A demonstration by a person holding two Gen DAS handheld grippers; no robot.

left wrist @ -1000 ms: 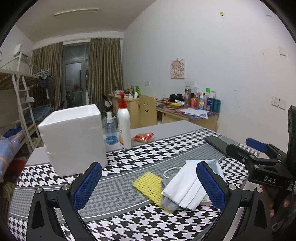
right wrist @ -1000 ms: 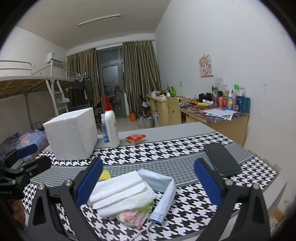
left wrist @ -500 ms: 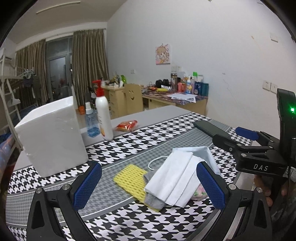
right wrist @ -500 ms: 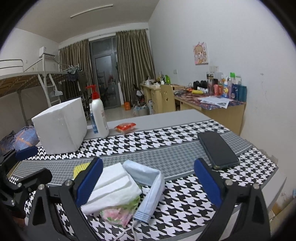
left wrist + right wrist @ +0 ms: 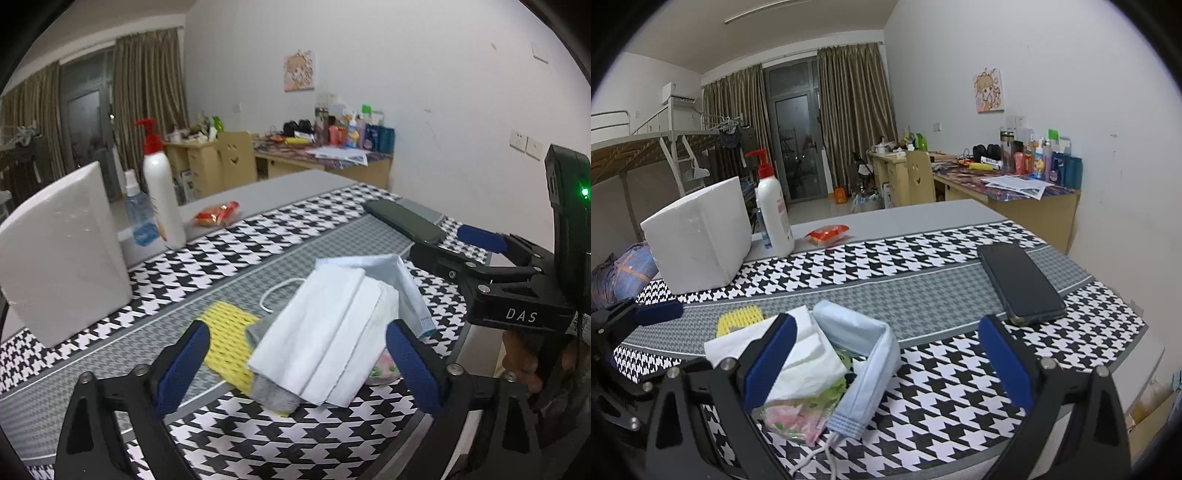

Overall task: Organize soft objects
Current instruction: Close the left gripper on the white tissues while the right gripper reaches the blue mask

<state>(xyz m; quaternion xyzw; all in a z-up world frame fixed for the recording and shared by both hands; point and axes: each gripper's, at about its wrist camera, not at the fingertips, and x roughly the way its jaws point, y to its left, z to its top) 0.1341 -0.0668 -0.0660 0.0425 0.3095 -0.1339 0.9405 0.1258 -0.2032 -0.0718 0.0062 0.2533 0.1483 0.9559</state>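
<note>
With both the left gripper (image 5: 297, 365) and right gripper (image 5: 886, 363) spread wide and empty, the soft pile (image 5: 332, 332) at lower centre, seemingly loosely stacked, could scatter if nudged.

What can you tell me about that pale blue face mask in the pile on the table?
The face mask is pale blue, thin pleated fabric with white elastic ear loops. It lies crumpled and folded over itself at the edge of a small heap, draped against folded white tissues and over a floral packet. It rests on the houndstooth tablecloth. Neither claw touches it; both are open.
</note>
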